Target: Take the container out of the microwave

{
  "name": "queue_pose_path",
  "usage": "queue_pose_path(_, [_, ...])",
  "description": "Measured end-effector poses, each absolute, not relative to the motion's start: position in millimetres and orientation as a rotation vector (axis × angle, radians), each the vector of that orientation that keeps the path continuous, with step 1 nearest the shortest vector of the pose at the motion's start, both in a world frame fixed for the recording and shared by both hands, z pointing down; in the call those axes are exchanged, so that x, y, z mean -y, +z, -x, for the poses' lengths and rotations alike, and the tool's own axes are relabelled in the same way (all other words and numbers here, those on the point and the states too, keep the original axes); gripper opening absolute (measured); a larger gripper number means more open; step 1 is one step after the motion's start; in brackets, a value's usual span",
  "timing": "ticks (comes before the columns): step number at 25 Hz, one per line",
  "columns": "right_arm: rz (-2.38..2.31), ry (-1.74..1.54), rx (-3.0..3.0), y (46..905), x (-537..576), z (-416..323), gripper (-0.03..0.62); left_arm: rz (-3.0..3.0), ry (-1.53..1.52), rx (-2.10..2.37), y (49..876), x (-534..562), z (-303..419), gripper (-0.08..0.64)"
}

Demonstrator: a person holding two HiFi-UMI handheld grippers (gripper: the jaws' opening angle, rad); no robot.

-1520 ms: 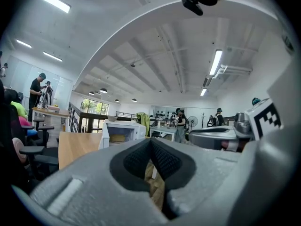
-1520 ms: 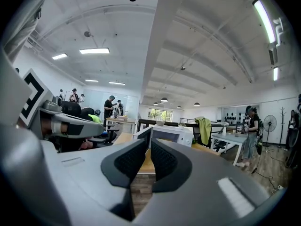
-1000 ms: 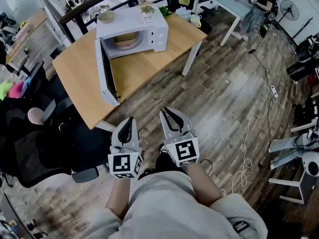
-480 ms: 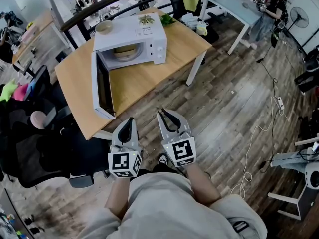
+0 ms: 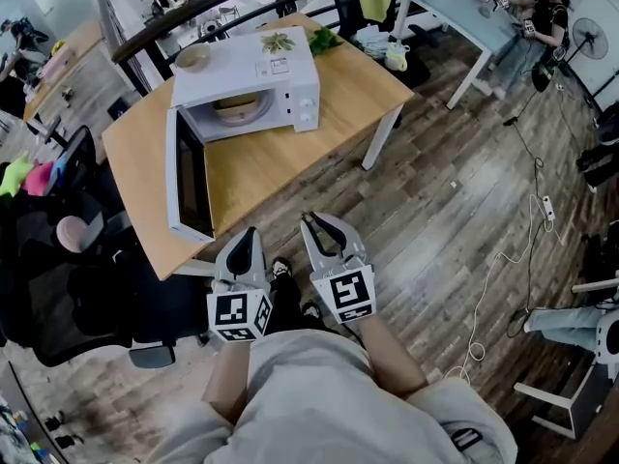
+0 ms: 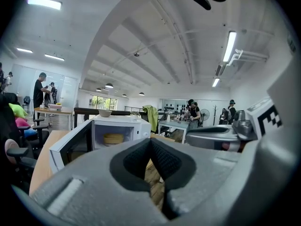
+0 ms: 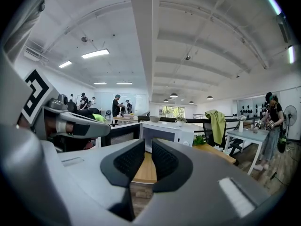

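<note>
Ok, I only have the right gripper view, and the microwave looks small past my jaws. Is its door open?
Observer: Yes. In the head view the door of the microwave stands swung wide open.
Operator: Anything inside? My right gripper has just been opening its jaws, with nothing between them.
Observer: The left gripper view shows a round tan container sitting in the cavity.
Operator: And the other gripper?
Observer: The left gripper has its jaws together, with nothing in them.
</note>
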State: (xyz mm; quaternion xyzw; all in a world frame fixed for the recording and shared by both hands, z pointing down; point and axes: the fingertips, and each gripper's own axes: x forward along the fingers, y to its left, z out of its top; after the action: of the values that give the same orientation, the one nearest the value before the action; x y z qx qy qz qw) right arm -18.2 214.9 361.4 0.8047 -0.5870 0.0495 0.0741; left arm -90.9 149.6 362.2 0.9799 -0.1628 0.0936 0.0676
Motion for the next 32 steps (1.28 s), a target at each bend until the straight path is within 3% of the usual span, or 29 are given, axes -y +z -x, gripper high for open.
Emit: queue_pose_path(32, [-2.172, 0.328, 1.854, 423, -19, -124, 0.063, -2.793, 0.436, 0.599, 427, 33, -52, 0.003])
